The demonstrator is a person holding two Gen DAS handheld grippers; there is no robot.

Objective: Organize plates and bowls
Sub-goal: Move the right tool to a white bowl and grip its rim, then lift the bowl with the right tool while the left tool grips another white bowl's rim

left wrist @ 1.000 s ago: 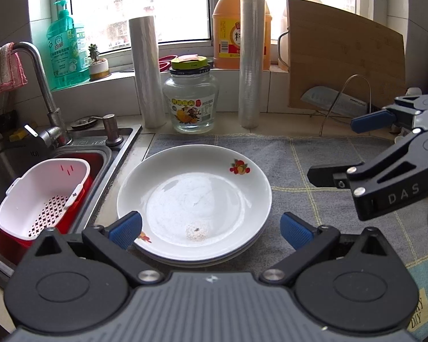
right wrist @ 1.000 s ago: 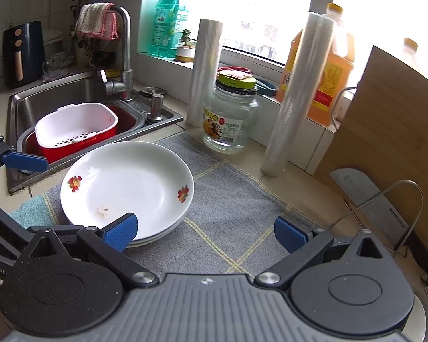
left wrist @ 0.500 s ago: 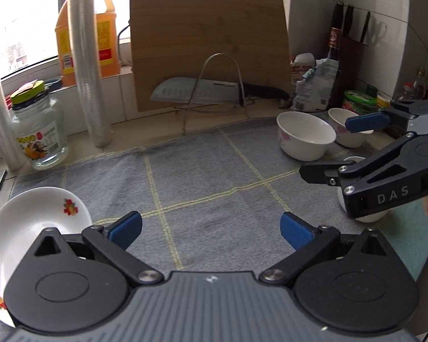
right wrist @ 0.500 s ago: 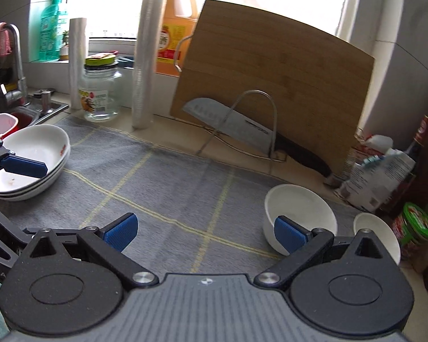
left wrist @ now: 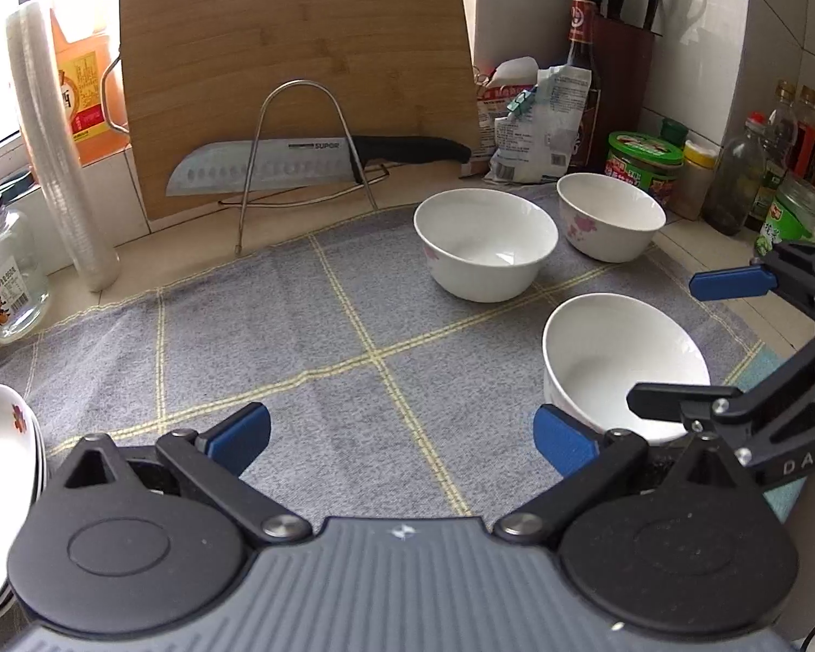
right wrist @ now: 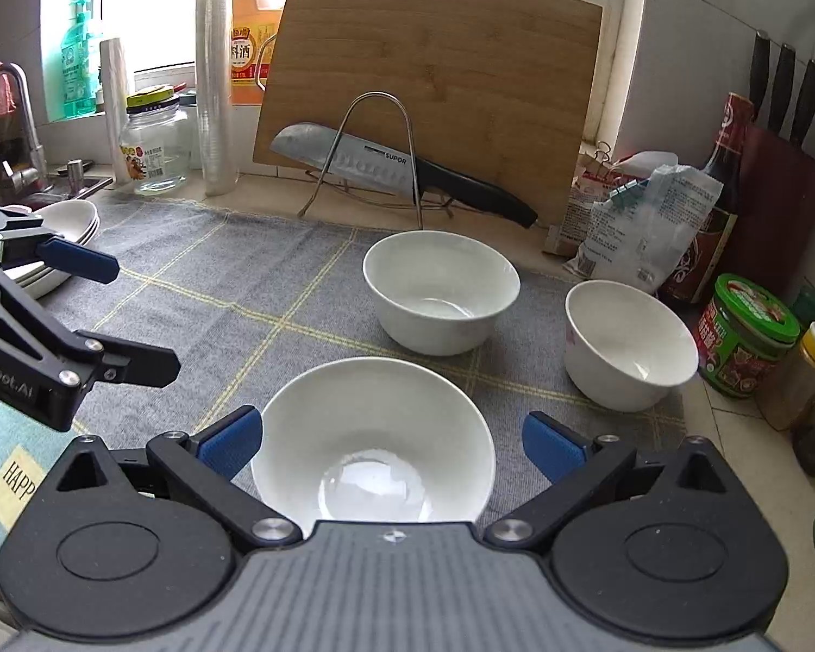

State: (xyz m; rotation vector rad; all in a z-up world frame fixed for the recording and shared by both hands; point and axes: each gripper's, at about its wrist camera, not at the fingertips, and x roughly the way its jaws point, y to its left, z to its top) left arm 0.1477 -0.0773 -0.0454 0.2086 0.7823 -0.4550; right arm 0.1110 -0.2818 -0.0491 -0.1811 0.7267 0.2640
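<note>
Both grippers, left [left wrist: 402, 437] and right [right wrist: 391, 443], were held agape, empty. 3 bowls sat on the cloth; the nearest bowl [right wrist: 374, 437] lay between the right fingers. A rim-only pinch was judged likely to tip it.

Left wrist cam sits low over the grey mat [left wrist: 309, 337], facing the cutting board [left wrist: 299, 65] at the back wall, w/ the plate stack [left wrist: 0, 467] at its left edge. Right wrist cam looks the same way from further right, v. close above the nearest bowl [right wrist: 375, 434]. Both views share the board, knife [right wrist: 386, 163], mat & three bowls; each also catches the other gripper at its edge.
</note>
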